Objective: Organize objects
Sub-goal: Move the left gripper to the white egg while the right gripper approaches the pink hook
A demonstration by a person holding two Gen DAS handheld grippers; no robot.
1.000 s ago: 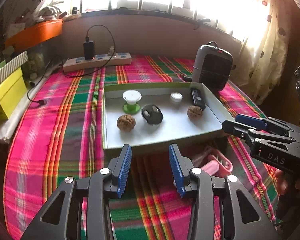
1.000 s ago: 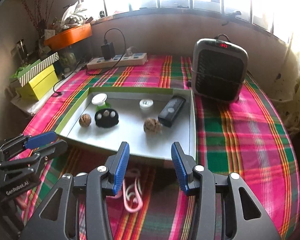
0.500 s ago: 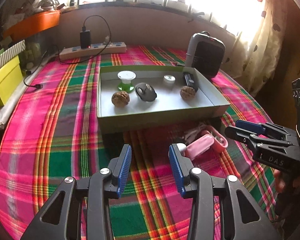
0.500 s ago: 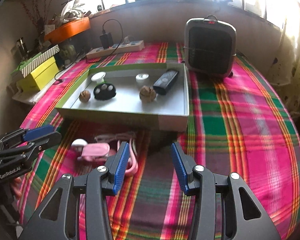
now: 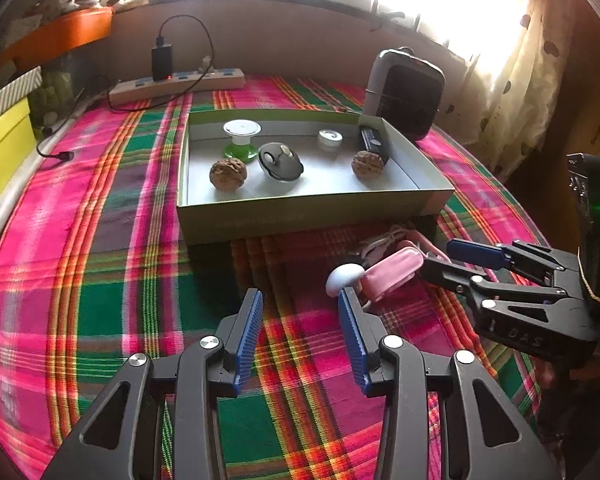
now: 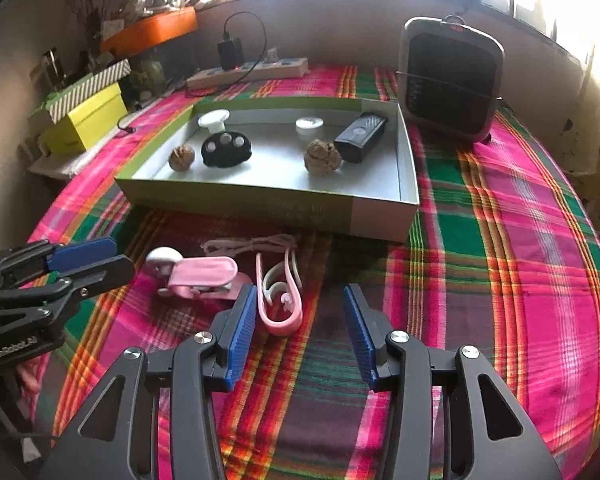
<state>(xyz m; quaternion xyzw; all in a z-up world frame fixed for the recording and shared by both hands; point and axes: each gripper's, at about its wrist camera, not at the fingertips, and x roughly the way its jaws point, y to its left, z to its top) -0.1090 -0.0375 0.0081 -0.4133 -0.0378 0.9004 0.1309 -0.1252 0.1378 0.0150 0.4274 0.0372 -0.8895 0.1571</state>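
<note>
Both tools wide, holding nothing. Left tool (image 5: pixel 300 320) low over plaid worktop (image 5: pixel 100 280); pink clip device (image 5: pixel 388 274) just beyond at 1 o'clock. From right tool (image 6: pixel 300 312), it lies at 10 o'clock, pink loop (image 6: pixel 280 300), maybe a strap, at 12. Tray (image 6: pixel 260 200) farther, holding two walnuts (image 6: pixel 322 156), black bits.

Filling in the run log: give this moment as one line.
left claw: open, empty | right claw: open, empty | pink clip-on fan: on tablecloth, outside tray
</note>
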